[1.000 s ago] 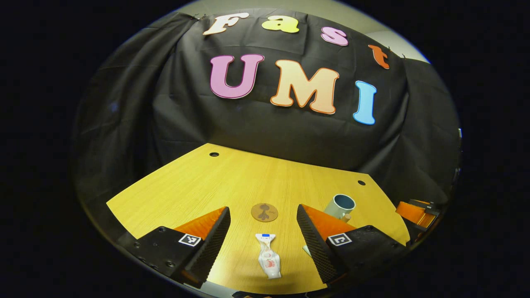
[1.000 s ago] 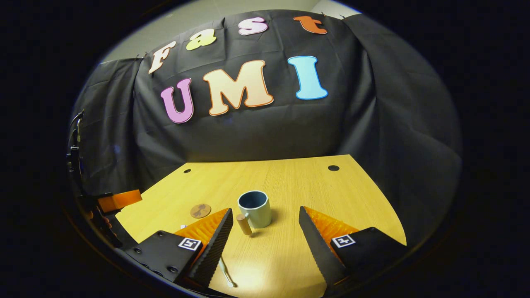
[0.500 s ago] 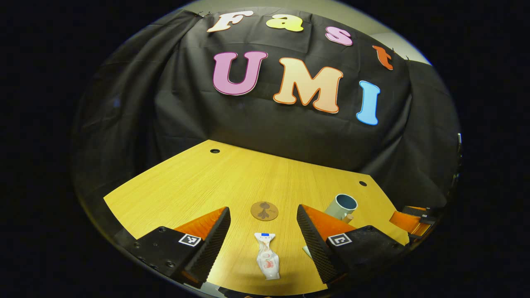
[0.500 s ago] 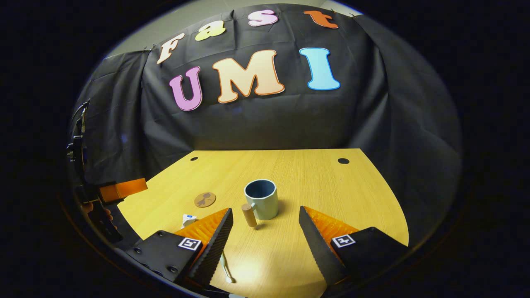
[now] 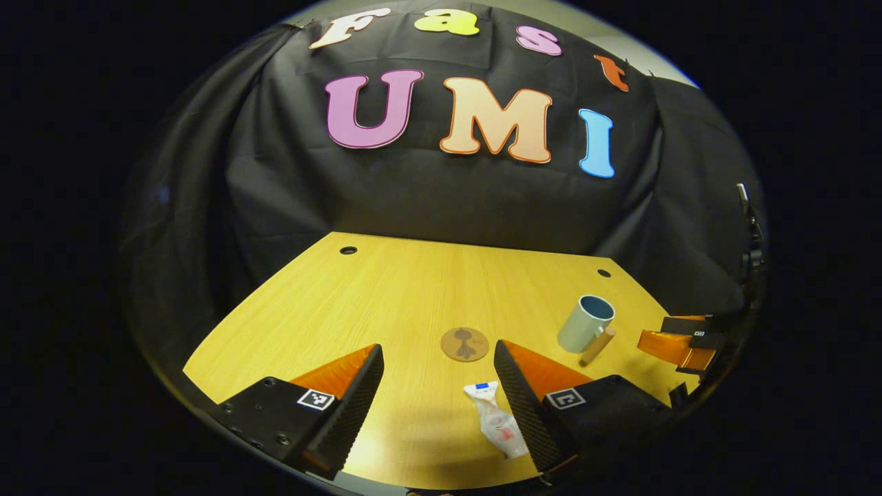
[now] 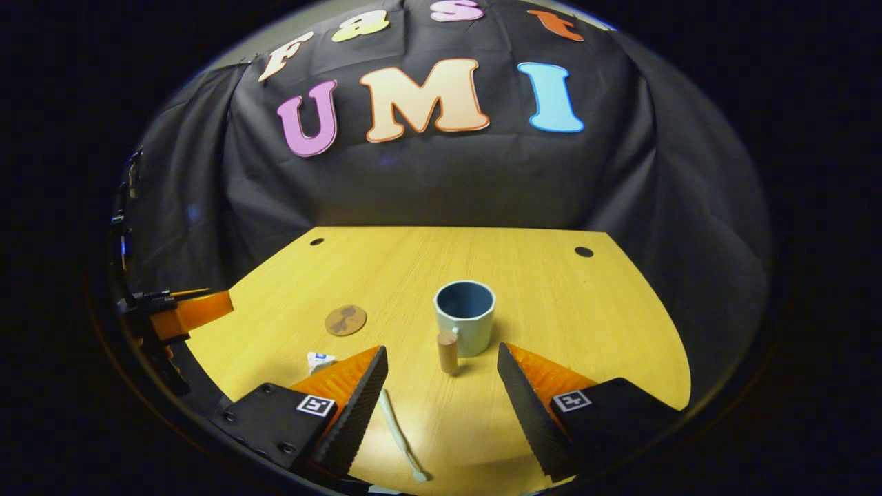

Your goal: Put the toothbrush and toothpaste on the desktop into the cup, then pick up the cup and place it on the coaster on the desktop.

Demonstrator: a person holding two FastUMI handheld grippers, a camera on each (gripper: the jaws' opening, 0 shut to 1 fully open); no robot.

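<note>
Now, left gripper view: the left gripper (image 5: 437, 393) hovers low over the near edge of the wooden desk (image 5: 386, 303), its two fingers spread wide apart with nothing between them. Toothpaste (image 5: 496, 427), a small crumpled white tube with a blue end, lies flat on the desk just inside the right-hand finger, touching or nearly touching it; contact cannot be judged. Coaster (image 5: 464, 344), a round brown disc with a dark figure on it, sits flat a little beyond the fingertips, bare. Cup (image 5: 585, 323), pale with a darker blue-grey inside, stands upright farther right, its stubby wooden handle pointing toward the near side. Beyond the cup, at the desk's right edge, part of the right gripper shows. Right gripper view: the right gripper (image 6: 441, 396) also hangs above the near edge of the desk (image 6: 551, 303), fingers wide apart and gripping nothing. Toothbrush (image 6: 400, 435), slim and pale, lies flat on the desk between those fingers, close beside the left-hand one, its head toward the near edge. Cup (image 6: 465, 317) stands upright just beyond the fingertips, roughly centred between them, empty as far as its inside shows. Coaster (image 6: 345, 320) lies to the cup's left, apart from it, and the toothpaste (image 6: 319, 361) peeks out behind the left-hand finger.
</note>
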